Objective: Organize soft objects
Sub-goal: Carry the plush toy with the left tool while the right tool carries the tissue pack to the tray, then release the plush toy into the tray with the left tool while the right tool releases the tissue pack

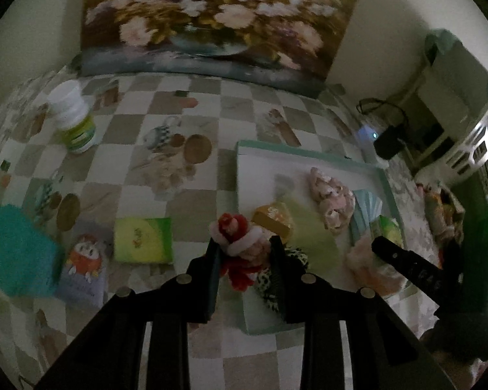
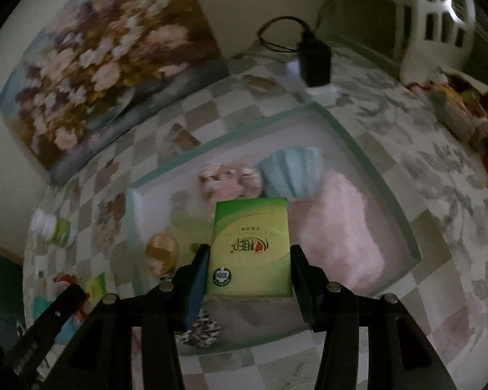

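In the left wrist view my left gripper [image 1: 244,243] is shut on a red and white plush toy [image 1: 234,227], held over the near-left edge of a mint-rimmed white tray [image 1: 309,156]. My right gripper [image 2: 250,249] is shut on a green tissue pack [image 2: 250,227], held above the tray [image 2: 374,175]. Inside the tray lie a pink towel [image 2: 338,227], a light blue mask pack [image 2: 289,172], a pink fluffy item [image 2: 231,178], a yellow pack [image 1: 273,217] and a leopard-print piece [image 2: 198,328]. One finger of the right gripper [image 1: 406,260] shows at the right of the left wrist view.
On the checked tablecloth left of the tray lie a second green tissue pack [image 1: 143,240], a cartoon-printed pack [image 1: 84,266] and a teal fluffy cloth [image 1: 16,250]. A white bottle with a green label [image 1: 73,120] stands further back. A flower painting [image 1: 211,16] leans on the wall; a black charger [image 2: 314,61] sits beyond the tray.
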`<state>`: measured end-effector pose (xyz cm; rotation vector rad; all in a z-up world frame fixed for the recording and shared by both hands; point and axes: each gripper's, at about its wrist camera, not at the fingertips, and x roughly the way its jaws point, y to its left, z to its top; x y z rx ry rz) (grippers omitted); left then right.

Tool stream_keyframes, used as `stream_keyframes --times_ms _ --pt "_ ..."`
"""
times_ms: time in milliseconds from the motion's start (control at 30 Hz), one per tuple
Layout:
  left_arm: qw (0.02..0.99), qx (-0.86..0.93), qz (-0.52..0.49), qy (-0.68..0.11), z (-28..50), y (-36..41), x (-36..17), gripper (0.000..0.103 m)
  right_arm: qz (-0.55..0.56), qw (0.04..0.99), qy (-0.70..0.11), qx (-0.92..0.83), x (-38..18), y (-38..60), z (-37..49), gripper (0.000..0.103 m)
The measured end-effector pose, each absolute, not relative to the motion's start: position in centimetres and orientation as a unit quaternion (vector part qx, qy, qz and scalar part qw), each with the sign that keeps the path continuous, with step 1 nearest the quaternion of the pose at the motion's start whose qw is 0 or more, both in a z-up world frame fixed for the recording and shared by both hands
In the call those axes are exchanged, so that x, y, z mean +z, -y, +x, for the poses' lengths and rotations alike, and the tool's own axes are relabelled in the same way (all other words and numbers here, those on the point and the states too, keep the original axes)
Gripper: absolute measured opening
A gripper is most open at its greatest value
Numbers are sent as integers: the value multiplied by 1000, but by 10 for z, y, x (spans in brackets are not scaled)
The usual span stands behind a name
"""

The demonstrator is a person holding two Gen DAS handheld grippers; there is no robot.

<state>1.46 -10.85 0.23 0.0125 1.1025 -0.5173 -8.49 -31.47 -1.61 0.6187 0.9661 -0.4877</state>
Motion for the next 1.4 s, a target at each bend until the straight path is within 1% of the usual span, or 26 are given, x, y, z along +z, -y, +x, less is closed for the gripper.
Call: stream_keyframes --times_ms 233,567,900,1000,1033,1100,1167,1300,1400 --pt "817 -252 18 -518 24 131 -5 30 270 818 -457 -222 -21 313 -74 51" --pt "825 -268 30 -497 40 162 -12 30 246 815 -477 -216 -38 313 -52 51" --pt "817 -272 39 -507 58 183 -32 30 240 806 -493 -223 -51 320 -42 51" --pt "813 -275 40 -512 61 186 -35 32 234 805 -497 -224 -53 320 -39 51" --pt "811 -276 40 -514 61 186 -35 33 233 805 -498 -225 -53 321 -39 51" --pt "809 -275 37 -519 62 186 -35 41 234 805 -497 -225 -52 320 -40 51" --pt "807 -273 33 -522 62 185 -33 51 232 806 -496 -226 -50 319 -40 51" --pt "803 -275 38 -527 60 185 -25 55 233 805 -496 -226 -50 320 -41 51" --pt "801 -279 37 -529 58 182 -17 64 234 805 -496 -225 -48 320 -42 51"
